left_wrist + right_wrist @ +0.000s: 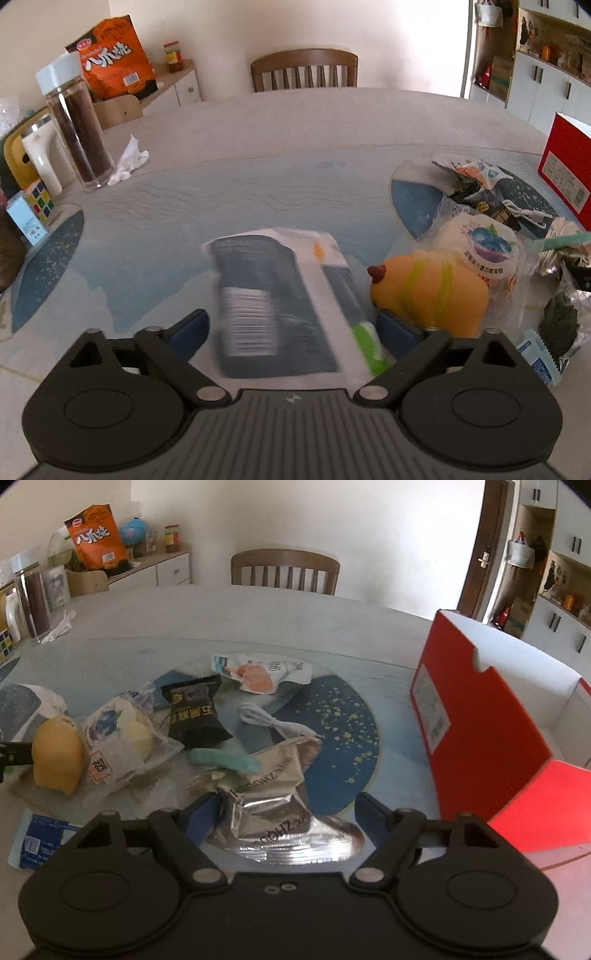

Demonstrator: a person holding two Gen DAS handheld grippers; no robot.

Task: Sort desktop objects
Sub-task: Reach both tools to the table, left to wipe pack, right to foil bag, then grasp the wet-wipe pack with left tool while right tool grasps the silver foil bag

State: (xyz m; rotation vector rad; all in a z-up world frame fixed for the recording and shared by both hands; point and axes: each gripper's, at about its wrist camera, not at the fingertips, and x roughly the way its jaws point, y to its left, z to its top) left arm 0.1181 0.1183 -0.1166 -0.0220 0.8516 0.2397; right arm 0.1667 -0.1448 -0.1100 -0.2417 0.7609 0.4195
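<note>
Desktop clutter lies in a heap on the table (258,609), with an open red box (491,716) standing to the right of the pile as the likely bin for at least one sort group. Largest within reach is the flat dark-and-white packet (273,306), which sits between the fingers of the left gripper (291,328); its jaws are spread on either side of the packet and do not appear to press it yet, though blur makes contact hard to judge. To grasp well, the person should centre the packet and close evenly across its width, keeping clear of the yellow duck toy (428,291) just beside the right finger. The right gripper (284,812) likewise has its jaws spread around the crumpled silver foil wrapper (269,797). Foil is slippery and crushable, so a grip low on its bunched middle should hold best, without snagging the teal strip (225,758) touching it or the white cable (273,725) behind.
</note>
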